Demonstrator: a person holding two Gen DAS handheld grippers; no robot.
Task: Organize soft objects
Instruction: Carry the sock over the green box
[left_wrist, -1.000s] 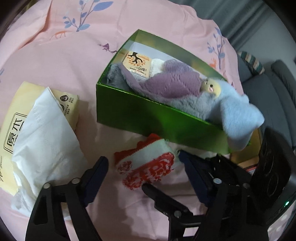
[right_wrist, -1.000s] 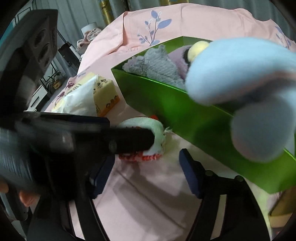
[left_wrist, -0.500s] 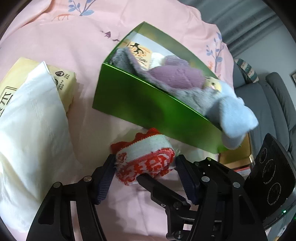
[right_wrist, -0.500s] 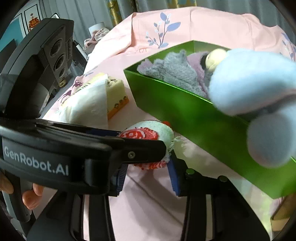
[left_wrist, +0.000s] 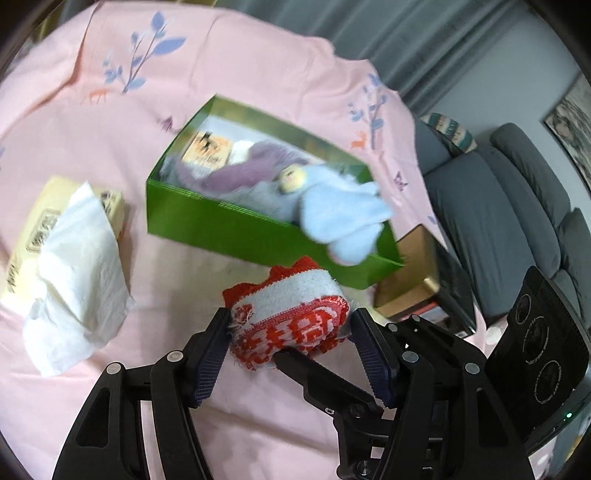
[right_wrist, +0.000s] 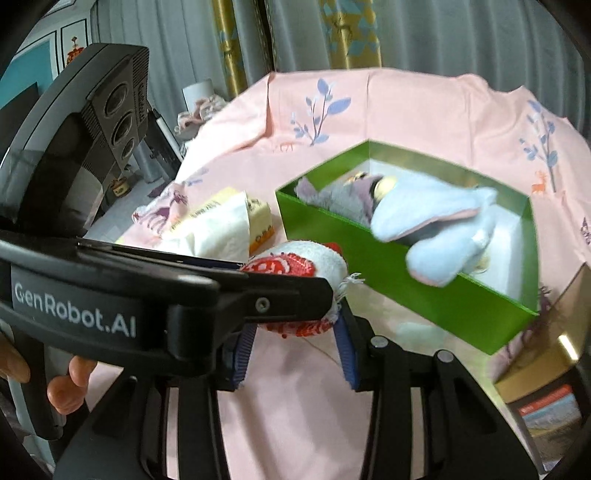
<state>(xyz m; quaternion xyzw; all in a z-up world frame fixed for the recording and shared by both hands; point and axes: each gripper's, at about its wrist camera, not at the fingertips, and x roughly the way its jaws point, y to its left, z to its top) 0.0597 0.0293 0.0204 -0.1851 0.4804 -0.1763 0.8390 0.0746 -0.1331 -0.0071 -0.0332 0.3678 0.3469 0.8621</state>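
In the left wrist view, a rolled red-and-white cloth (left_wrist: 291, 317) is seen clamped between the blue pads of the left gripper (left_wrist: 290, 332), apparently lifted off the pink sheet (left_wrist: 110, 147), presumably so that it can be carried to the green box (left_wrist: 221, 225) just beyond it. The box is already packed with a purple knit piece (left_wrist: 236, 173) and a light blue plush toy (left_wrist: 340, 218) whose limbs hang over the near wall. A tissue pack (left_wrist: 66, 229) with a sheet pulled out lies to the left, apart from the box. In the right wrist view, the same cloth (right_wrist: 295, 262) is seen pinched by the left gripper, which crosses the frame; the right gripper (right_wrist: 295, 354) sits just below it, and whether its fingers press the cloth or merely flank it cannot be told. The open space at the box's right end (right_wrist: 513, 243) seems the likeliest spot for the cloth.
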